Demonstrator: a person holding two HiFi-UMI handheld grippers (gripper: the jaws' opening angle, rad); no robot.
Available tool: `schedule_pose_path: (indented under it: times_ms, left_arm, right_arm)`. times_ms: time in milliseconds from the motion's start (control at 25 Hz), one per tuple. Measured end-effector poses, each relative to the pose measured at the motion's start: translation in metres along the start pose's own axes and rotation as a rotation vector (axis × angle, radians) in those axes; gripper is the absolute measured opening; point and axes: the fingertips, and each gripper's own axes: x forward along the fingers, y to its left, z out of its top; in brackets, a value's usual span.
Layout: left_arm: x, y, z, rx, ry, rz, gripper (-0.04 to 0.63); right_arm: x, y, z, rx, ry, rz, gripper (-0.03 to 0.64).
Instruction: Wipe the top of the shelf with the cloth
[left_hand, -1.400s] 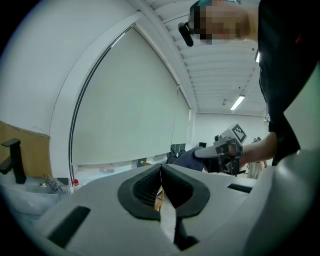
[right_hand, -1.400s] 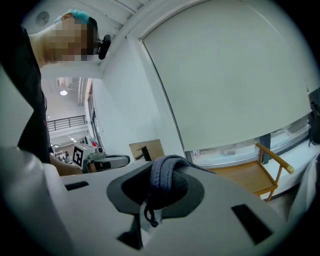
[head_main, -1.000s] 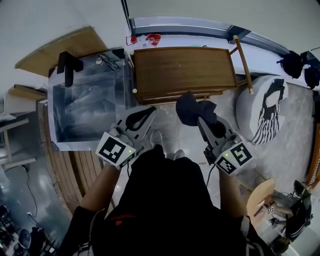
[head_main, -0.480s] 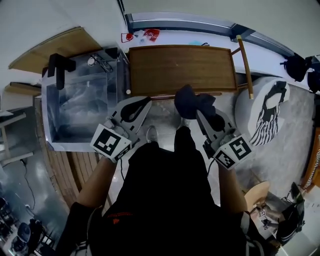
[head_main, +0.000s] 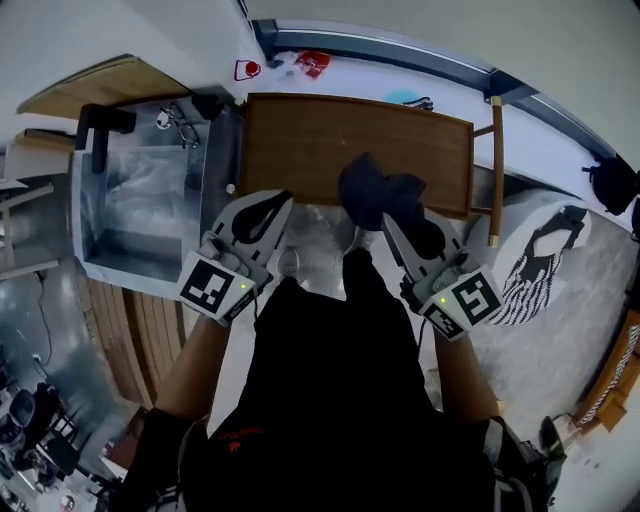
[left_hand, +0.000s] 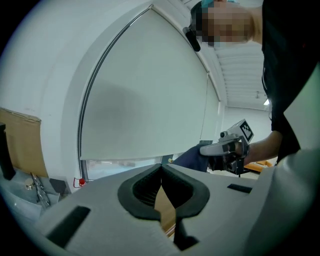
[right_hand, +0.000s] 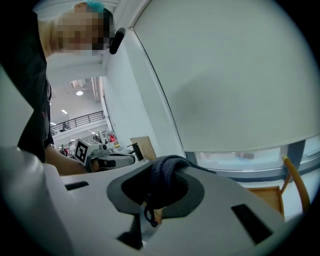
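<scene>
Right tool (head_main: 393, 224) is clenched on the cloth (head_main: 373, 192). Its own view shows a dark blue fold pinched between the jaws (right_hand: 163, 181), with a loose thread hanging below. The rest of the cloth bunches ahead of the tips. Left tool (head_main: 281, 206) is closed at the tips on nothing (left_hand: 161, 167), with bare wood showing through the gap behind. It sits just off the shelf's near left corner. Shelf (head_main: 330, 140) has a bare wooden top, long side across the head view, with a clear bin (head_main: 140, 215) against its left end. The cloth sits at the shelf's near edge, right of centre, overlapping the wood in the head view. Contact cannot be confirmed, and it looks raised rather than pressed. Judgement: wiping has not begun and the whole top is left to cover. To do it well, lower the bunch until fabric, not the hard tips, bears on the wood. Start at a far corner and draw long overlapping strokes along the grain toward the near edge. Hold the clench firm so the fold does not pull out under drag. Ease off at the left end by the bin, and park the left tool clear of the stroke path.
</scene>
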Motion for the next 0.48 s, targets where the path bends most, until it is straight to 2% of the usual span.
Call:
schedule_pose_path:
  times_ms: [240,480]
  left_arm:
    - [0.043,0.008,-0.009,0.0,0.029,0.112,0.02]
    - [0.052,0.021,-0.022,-0.029,0.046,0.162,0.02]
  right_arm:
    - [0.011,-0.055,0.005,-0.046,0.016,0.081,0.04]
    - [0.046,-0.078,0.0,-0.112,0.06,0.123,0.04]
